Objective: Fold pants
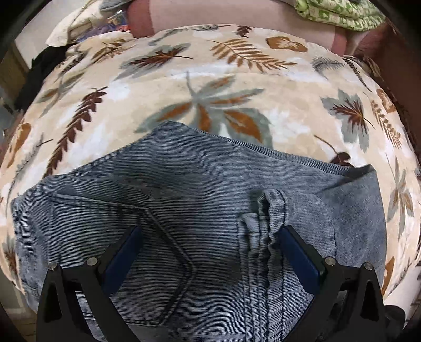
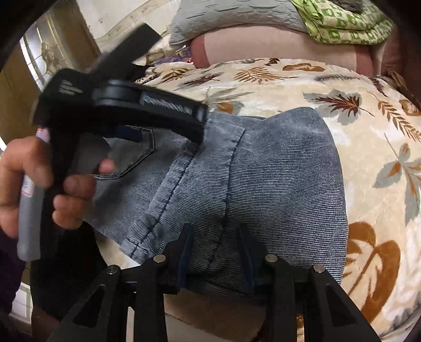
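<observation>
The blue-grey denim pants (image 1: 200,200) lie folded into a compact stack on a leaf-patterned blanket (image 1: 210,86). A back pocket (image 1: 147,252) and a bunched seam (image 1: 265,218) face up. My left gripper (image 1: 210,236) is open, its fingers spread wide just above the pocket and seam, holding nothing. In the right wrist view the same pants (image 2: 276,179) fill the middle. My right gripper (image 2: 215,236) is partly open with the near edge of the denim between its fingers. The left gripper (image 2: 126,105) shows there too, held in a hand over the pocket side.
A pink bolster (image 2: 276,44) and a grey pillow (image 2: 236,15) lie at the head of the bed. A green patterned cloth (image 2: 347,23) sits at the far right. Dark clothing (image 1: 42,71) hangs off the far left edge. The blanket's near edge (image 2: 236,313) drops off.
</observation>
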A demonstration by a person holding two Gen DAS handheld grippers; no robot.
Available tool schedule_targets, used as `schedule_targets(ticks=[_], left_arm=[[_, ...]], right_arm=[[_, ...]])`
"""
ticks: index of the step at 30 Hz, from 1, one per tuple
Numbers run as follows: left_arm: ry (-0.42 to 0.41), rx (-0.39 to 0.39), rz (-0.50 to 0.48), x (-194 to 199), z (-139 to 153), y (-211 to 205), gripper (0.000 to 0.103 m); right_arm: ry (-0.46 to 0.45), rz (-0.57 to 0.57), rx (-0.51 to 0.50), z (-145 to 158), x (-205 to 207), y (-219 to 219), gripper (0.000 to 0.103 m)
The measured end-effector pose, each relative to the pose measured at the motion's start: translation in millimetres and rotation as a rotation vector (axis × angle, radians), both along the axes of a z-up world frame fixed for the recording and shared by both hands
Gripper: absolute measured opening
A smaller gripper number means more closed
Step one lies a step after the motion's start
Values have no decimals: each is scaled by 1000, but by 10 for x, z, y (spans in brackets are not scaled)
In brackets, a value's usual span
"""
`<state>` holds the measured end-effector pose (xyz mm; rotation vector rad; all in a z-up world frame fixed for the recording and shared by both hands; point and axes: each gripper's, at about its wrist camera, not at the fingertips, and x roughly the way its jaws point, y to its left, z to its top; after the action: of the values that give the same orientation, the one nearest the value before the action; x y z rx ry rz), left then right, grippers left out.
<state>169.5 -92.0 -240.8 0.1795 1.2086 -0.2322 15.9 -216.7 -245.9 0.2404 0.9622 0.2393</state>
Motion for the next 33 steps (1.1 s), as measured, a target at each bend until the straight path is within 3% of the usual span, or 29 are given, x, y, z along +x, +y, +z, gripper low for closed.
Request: schedule_targets(ticks=[2, 5, 9, 13, 24, 27, 31, 33], left_arm=[[-10, -26, -32, -30, 19, -35, 102], [15, -60, -65, -46, 15, -84, 86], [48, -108, -60, -31, 39, -39, 76], [57, -133, 1, -19, 99, 138, 76], [120, -147, 97, -95, 83, 387, 79], [104, -129, 104, -149, 87, 408, 79], [78, -35, 72, -190, 39, 249, 82], [75, -34, 49, -196, 20, 189, 83]], right_arm=[[1, 0, 43, 6, -18, -61, 37], [-26, 33, 79, 53, -54, -37, 37], [-72, 105, 47, 123, -135, 156, 37], [-46, 123, -1, 60, -122, 250, 37], [-20, 108, 48, 37, -80, 174, 38], [-15, 106, 54, 32, -70, 171, 38], [-12, 105, 54, 27, -70, 173, 39], [-12, 105, 56, 24, -63, 170, 39]])
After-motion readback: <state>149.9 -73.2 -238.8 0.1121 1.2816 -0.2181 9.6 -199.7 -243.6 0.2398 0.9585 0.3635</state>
